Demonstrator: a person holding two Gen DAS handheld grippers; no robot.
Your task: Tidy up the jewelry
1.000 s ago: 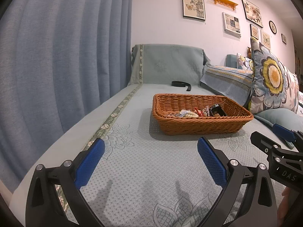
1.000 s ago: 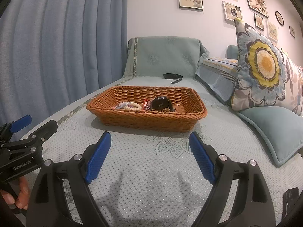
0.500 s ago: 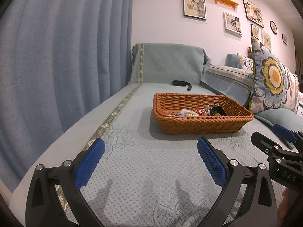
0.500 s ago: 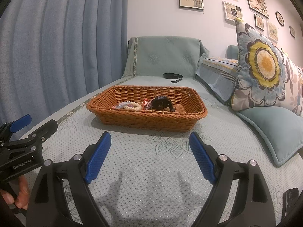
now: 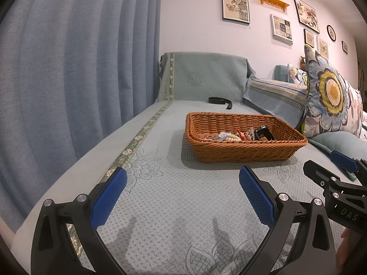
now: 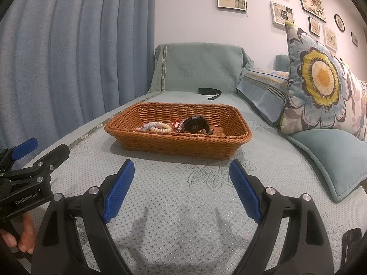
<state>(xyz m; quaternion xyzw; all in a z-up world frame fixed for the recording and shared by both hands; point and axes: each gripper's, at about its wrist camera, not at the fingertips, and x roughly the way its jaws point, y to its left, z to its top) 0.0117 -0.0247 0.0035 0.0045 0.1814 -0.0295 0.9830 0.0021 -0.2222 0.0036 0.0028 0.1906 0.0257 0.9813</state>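
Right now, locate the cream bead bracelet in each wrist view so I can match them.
Left wrist view: the cream bead bracelet lies in the wicker basket, right of centre, just left of the black watch.
Right wrist view: bracelet sits centre-left, again left of the watch.
Shared landmark: the black strap beyond the basket.

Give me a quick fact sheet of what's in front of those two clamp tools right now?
surface: sofa seat cover, teal
container: wicker basket, resting on the cover
basket contents: bead bracelet, dark watch, small mixed pieces
behind basket: black strap
right side: floral cushion
left gripper: jaws open, empty
right gripper: jaws open, empty
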